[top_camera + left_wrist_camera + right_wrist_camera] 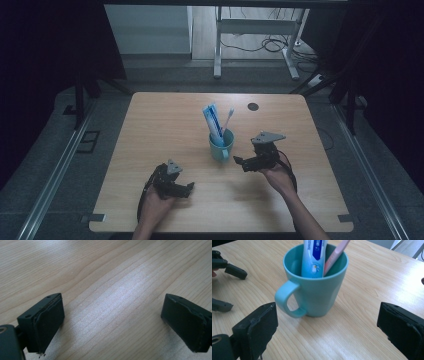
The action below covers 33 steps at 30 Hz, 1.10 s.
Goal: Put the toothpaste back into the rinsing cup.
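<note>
High view: I log a light wooden tabletop [165, 125]. A teal plastic mug with a handle [221, 145] stands near its middle, a little toward the right edge. In the mug stand a white-and-blue toothpaste tube [212, 120] and a pink toothbrush [227, 119], both leaning out over the rim. A small dark round disc [253, 106] lies near the far edge. My right gripper [240, 161] sits just right of the mug, apart from it, jaws pointing at it. My left gripper [190, 189] rests close to the near edge, left of the mug and well apart from it.

Left gripper view: I see both black jaws spread wide over bare wood grain, nothing between them.

Right gripper view: I see the mug [317, 287] upright straight ahead, handle turned to the left jaw's side. The jaws stand wide apart short of it, touching nothing. The tube [313, 257] and the toothbrush [334, 256] stand inside. The left gripper's jaws [227, 287] show at the left edge.
</note>
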### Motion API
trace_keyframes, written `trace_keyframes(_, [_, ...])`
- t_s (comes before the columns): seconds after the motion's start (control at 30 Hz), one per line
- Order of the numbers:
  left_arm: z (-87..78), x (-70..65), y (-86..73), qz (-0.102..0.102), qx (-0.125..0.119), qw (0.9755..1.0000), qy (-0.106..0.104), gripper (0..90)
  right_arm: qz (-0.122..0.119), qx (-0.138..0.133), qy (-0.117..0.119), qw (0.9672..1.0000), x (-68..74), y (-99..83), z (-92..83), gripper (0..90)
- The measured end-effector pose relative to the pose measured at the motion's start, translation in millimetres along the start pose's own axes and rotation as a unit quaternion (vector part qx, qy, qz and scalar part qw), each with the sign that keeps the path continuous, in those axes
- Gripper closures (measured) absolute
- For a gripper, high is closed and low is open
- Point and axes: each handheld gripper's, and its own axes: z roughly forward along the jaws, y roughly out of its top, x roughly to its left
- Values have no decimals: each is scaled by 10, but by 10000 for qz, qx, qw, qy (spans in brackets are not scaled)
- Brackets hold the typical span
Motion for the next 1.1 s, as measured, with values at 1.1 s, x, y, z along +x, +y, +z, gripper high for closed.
trace_keyframes(1.1, [0,-3,-1,-18,-1,10000,2,49,195,142,-99,9997,-92,-562,-366,20])
